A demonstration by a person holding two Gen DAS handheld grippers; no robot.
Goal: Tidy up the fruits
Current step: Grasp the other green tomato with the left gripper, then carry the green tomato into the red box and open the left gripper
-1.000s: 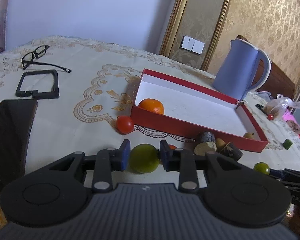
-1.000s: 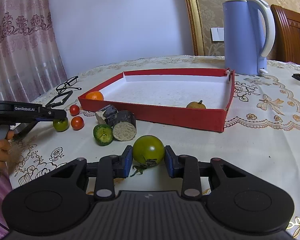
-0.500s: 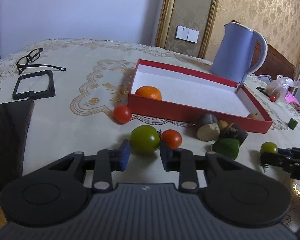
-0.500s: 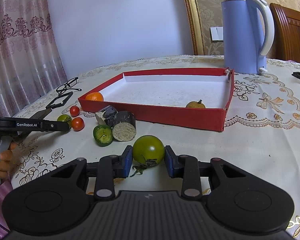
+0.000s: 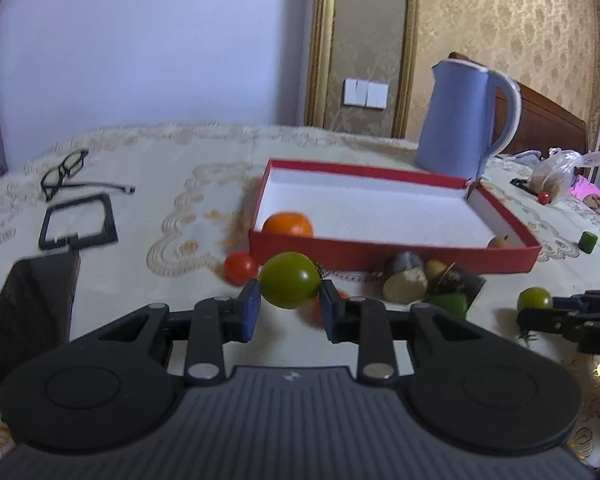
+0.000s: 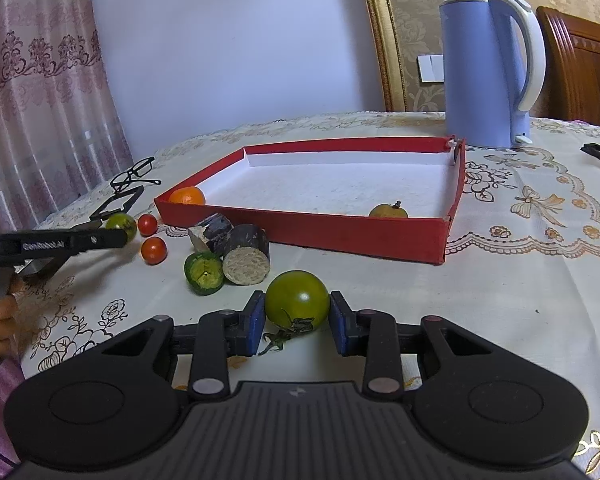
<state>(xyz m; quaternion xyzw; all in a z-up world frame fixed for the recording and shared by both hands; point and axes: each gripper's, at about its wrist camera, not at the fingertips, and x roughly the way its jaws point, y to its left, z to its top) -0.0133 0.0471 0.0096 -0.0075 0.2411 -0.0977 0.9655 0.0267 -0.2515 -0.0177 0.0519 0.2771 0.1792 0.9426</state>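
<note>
the left gripper (image 5: 289,306) held a green tomato (image 5: 289,280) between its 2 blue pads, jaws closed narrowly on it, raised above the cream embroidered tablecloth (image 5: 152,216). a red cherry tomato (image 5: 240,266) lay on the cloth at 10 o'clock of the held fruit, and another red one was mostly hidden beneath it. at 12 o'clock sat a shallow red box (image 5: 396,254) with a white floor; an orange (image 5: 288,225) rested in its near left corner and a small yellowish fruit (image 5: 499,242) in its near right corner. at 2 o'clock, just before the box's front wall, lay 2 dark sugarcane chunks (image 5: 406,282) and a green cut piece (image 5: 448,303). a blue kettle (image 5: 460,120) stood behind the box. glasses (image 5: 66,172) lay at 10 o'clock, far off.

the right gripper (image 6: 297,326) had its jaws set narrowly on either side of a second green tomato (image 6: 297,300), which sat on the cloth with its stem trailing; whether the pads pressed it could not be told. from this view the left gripper showed at 9 o'clock with its tomato.
</note>
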